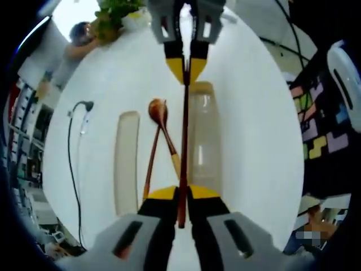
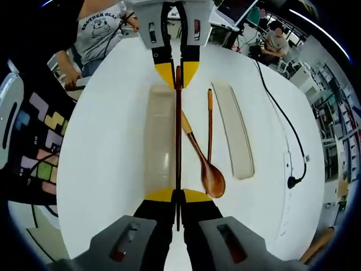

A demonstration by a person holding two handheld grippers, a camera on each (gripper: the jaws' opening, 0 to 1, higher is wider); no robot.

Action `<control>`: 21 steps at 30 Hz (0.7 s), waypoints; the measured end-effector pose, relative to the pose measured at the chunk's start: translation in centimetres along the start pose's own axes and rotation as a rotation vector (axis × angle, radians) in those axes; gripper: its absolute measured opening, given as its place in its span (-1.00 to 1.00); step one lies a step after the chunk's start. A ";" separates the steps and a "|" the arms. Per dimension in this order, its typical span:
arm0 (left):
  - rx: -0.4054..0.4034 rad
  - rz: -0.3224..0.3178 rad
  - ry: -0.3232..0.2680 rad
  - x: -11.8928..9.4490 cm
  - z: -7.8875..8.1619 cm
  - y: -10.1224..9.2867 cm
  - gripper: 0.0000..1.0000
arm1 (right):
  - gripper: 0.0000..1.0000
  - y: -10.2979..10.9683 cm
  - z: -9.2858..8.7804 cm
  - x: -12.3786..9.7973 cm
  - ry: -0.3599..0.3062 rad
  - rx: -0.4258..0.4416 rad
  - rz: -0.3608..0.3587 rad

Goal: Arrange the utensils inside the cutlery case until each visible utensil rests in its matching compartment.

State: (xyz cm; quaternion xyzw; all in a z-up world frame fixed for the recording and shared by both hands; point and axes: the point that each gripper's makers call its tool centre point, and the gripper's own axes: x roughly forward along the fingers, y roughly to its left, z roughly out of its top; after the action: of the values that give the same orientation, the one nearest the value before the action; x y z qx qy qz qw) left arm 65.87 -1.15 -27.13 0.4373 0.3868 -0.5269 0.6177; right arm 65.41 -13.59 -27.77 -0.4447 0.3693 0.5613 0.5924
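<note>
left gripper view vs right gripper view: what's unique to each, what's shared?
Left gripper view's extra: a leafy plant at the white table's far edge. Right gripper view's extra: a person in a grey printed T-shirt and a seated person beyond the table. Shared: left claw and right claw each shut on one end of a dark chopstick by the clear case, with the lid, wooden spoon, second chopstick and black cable on the table.

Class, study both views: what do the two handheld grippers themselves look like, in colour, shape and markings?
Both match. The left gripper and right gripper each have two black jaws capped with yellow wedge-shaped tips, set on light grey housings with a dark slot in each side. Seen from the opposite view, the grey housings are boxy, with dark vertical slots.
</note>
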 end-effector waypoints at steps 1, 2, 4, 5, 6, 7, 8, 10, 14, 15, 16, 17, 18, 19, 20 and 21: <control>-0.008 -0.031 -0.002 0.3 -0.1 -0.5 -0.87 | -0.97 0.2 -0.1 0.1 0.005 -0.002 0.003; -0.025 -0.052 -0.007 0.6 -0.2 -0.9 -0.87 | -0.97 0.4 -0.2 0.3 0.010 -0.006 0.005; -0.036 -0.061 -0.011 1.2 -0.5 -1.2 -0.87 | -0.97 0.9 -0.4 0.7 0.006 -0.007 0.014; -0.038 -0.068 -0.011 1.5 -0.6 -1.5 -0.87 | -0.97 1.2 -0.4 1.0 -0.003 0.007 0.024; -0.039 -0.076 -0.013 1.7 -0.7 -1.7 -0.87 | -0.96 1.4 -0.5 1.2 -0.005 0.015 0.033; -0.044 -0.087 -0.017 1.8 -0.8 -2.0 -0.87 | -0.96 1.6 -0.6 1.3 -0.005 0.016 0.036; -0.053 -0.097 -0.021 2.0 -0.7 -2.2 -0.87 | -0.96 1.7 -0.7 1.6 -0.002 0.012 0.037; -0.058 -0.103 -0.024 2.3 -0.8 -2.4 -0.87 | -0.96 1.7 -0.9 1.9 0.003 0.009 0.039; -0.068 -0.116 -0.028 3.1 -0.8 -2.5 -0.87 | -0.96 1.9 -1.4 2.6 0.013 0.022 0.055; -0.069 -0.119 -0.028 3.3 -0.9 -2.6 -0.87 | -0.96 2.0 -1.5 2.8 0.013 0.025 0.060; -0.068 -0.121 -0.026 3.5 -1.0 -2.6 -0.87 | -0.96 2.2 -1.5 3.0 0.009 0.032 0.068; -0.067 -0.126 -0.014 3.6 -1.2 -2.7 -0.87 | -0.96 3.0 -1.1 3.5 -0.028 0.042 0.106; -0.064 -0.127 -0.008 3.8 -1.4 -2.8 -0.87 | -0.96 3.0 -1.4 3.7 -0.025 0.041 0.107; -0.062 -0.131 -0.022 3.9 -1.4 -2.8 -0.87 | -0.96 2.9 -1.5 3.9 -0.020 0.039 0.106; -0.088 -0.140 -0.042 4.0 -1.1 -2.9 -0.87 | -0.96 2.7 -1.8 4.0 -0.006 0.023 0.101; -0.117 -0.164 -0.054 4.0 -0.9 -3.2 -0.87 | -0.96 2.5 -2.0 4.1 0.002 0.014 0.092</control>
State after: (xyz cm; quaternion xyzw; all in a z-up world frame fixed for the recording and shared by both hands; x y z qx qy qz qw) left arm 63.26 -1.70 -31.60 0.3532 0.4348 -0.5638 0.6069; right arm 63.49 -14.13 -32.54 -0.4236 0.3938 0.5850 0.5686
